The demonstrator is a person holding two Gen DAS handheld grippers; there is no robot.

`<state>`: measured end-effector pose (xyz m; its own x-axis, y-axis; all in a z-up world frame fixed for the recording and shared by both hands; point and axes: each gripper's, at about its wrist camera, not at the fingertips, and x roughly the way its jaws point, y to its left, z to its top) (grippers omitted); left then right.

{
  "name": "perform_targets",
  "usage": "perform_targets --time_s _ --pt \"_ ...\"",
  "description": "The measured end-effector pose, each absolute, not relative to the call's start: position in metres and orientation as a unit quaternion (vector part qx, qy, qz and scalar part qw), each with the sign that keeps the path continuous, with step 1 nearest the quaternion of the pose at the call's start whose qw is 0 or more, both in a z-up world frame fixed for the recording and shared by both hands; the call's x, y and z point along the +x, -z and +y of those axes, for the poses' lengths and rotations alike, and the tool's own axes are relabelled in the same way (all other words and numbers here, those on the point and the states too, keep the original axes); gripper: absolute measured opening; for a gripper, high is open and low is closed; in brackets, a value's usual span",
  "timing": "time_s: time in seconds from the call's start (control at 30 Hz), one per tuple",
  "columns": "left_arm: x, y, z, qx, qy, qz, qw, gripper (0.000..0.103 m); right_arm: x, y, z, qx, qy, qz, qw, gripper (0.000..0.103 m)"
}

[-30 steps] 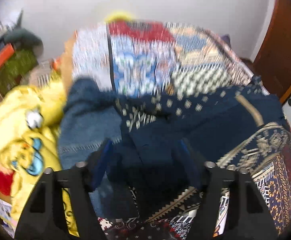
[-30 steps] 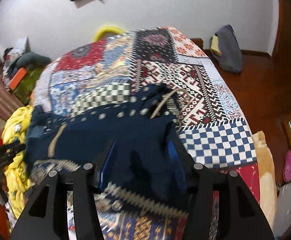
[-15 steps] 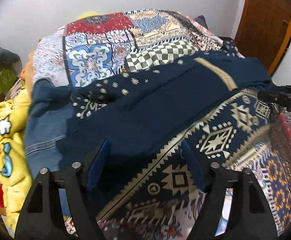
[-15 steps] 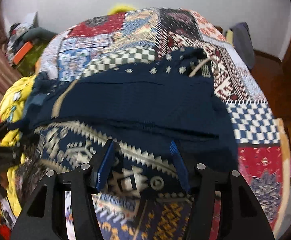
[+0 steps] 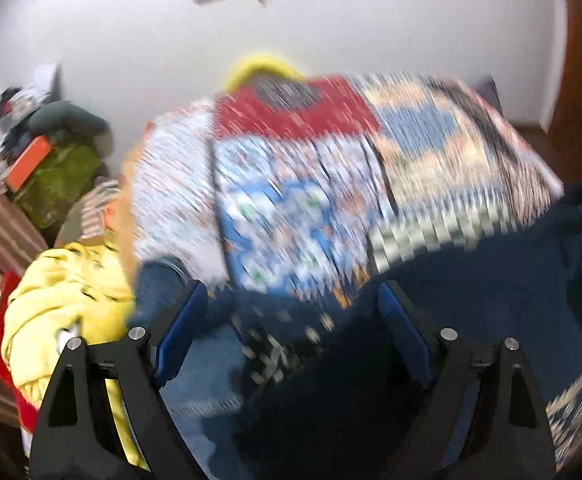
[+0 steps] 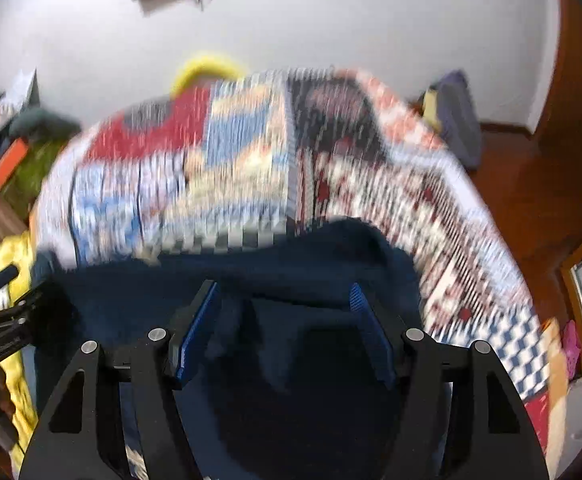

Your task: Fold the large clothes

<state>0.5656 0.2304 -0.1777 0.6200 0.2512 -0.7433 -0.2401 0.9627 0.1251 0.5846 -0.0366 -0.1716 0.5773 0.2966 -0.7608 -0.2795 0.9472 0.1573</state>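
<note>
A large navy garment [image 5: 471, 300] with a pale patterned hem lies spread on a patchwork quilt [image 5: 291, 184]. My left gripper [image 5: 293, 292] hangs over the garment's left end, where it overlaps blue denim [image 5: 199, 372]. Its jaws stand wide and are opening, with cloth below them and nothing pinched. My right gripper [image 6: 283, 286] hovers over the garment's [image 6: 331, 248] plain navy middle. Its jaws are opening too, a loose fold lying between the pads. The left gripper [image 6: 7, 320] shows at the left edge of the right wrist view. Both views are blurred by motion.
A yellow printed garment [image 5: 63, 288] is heaped left of the denim at the bed's edge. A green bag with an orange box [image 5: 31, 160] sits by the wall. In the right wrist view, the wooden floor [image 6: 531, 200] and a dark bag [image 6: 459, 120] lie beyond the quilt [image 6: 251, 168].
Since half a second ago both views have swung off the patterned hem onto the plain navy part and the far end of the bed. Both pairs of jaws stand wider.
</note>
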Motion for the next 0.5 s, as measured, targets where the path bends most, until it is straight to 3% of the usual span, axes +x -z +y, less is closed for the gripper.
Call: perform_targets --time_s 0.23,0.5 --pt "0.53 0.166 0.225 -0.02 -0.073 0.407 0.91 0.088 0.548 0.149 -0.024 0.005 -0.242 0.406 0.881 0.063" --pt "0.491 0.233 0.166 -0.024 0.03 0.479 0.877 0.088 0.496 0.209 0.003 -0.086 -0.286 0.452 0.84 0.063"
